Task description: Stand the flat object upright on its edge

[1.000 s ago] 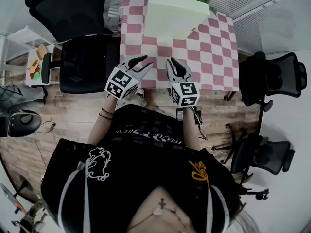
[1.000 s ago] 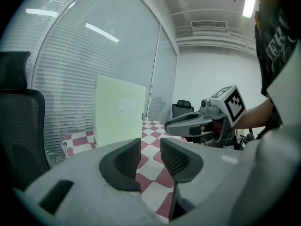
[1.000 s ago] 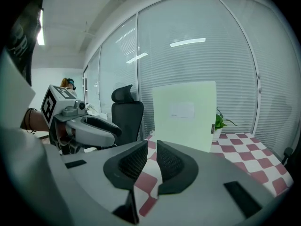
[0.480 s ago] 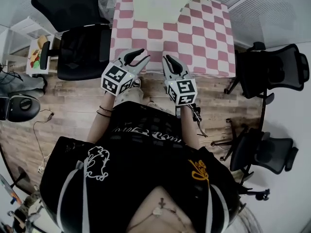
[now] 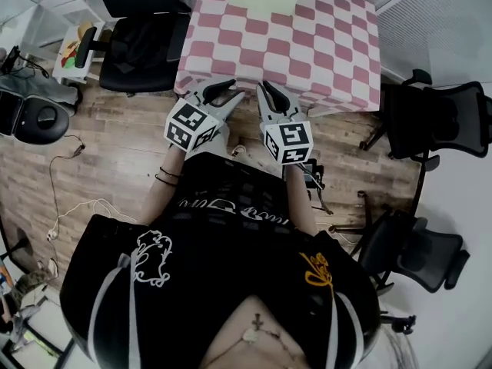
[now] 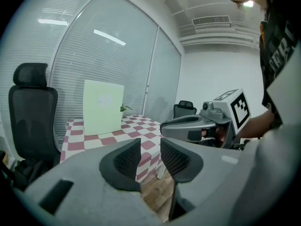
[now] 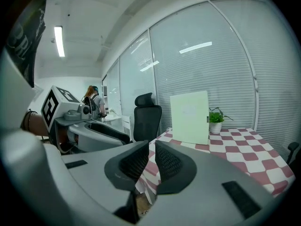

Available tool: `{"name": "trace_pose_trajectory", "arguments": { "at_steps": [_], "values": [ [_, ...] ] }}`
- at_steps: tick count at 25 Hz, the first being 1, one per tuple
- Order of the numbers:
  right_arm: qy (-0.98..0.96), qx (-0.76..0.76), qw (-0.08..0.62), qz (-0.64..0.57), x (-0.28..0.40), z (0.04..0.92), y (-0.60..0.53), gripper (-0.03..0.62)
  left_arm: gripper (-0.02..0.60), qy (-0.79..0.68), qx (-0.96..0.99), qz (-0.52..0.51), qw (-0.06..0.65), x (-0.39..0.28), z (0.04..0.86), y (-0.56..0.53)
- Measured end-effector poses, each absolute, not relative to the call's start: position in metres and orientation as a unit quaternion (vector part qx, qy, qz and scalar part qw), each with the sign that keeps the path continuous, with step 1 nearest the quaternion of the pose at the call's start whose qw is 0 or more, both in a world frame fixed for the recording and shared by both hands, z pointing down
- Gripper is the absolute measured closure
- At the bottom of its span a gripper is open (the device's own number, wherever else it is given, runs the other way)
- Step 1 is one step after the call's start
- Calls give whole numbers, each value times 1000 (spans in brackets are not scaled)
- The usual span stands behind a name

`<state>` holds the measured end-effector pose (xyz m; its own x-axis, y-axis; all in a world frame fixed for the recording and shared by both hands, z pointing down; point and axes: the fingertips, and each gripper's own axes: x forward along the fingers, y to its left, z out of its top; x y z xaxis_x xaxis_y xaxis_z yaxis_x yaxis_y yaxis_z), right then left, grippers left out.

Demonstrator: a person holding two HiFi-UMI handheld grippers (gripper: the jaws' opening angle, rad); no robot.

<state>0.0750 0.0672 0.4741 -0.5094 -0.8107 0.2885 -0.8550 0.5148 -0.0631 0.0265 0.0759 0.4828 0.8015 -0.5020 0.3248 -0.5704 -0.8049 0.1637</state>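
1. The pale green flat square board (image 7: 189, 117) stands upright at the far end of the table with a pink-and-white checked cloth (image 5: 307, 44). A small green potted plant (image 7: 216, 119) is just beside it on the right.
2. The left gripper (image 6: 149, 147) hangs over the table's near edge. Its jaws are a narrow gap apart, with nothing between the ribbed pads.
3. The right gripper (image 7: 146, 159) is just right of the left one, at the same near edge. Its jaws are nearly together with only a slit between them, and it is empty.
4. Both grippers are well apart from the board.
5. A black high-backed office chair (image 6: 30, 112) stands left of the table on the wooden plank floor (image 5: 115, 152).
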Motion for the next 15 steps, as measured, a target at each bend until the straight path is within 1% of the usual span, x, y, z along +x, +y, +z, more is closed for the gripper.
{"name": "trace_pose_trajectory", "arguments": {
  "at_steps": [7, 15],
  "values": [
    [-871, 465, 125, 94, 77, 480, 109, 557, 442, -298, 937, 134, 128, 30, 487, 117],
    [-877, 455, 126, 87, 76, 479, 130, 559, 442, -299, 937, 136, 121, 35, 485, 138]
  ]
}}
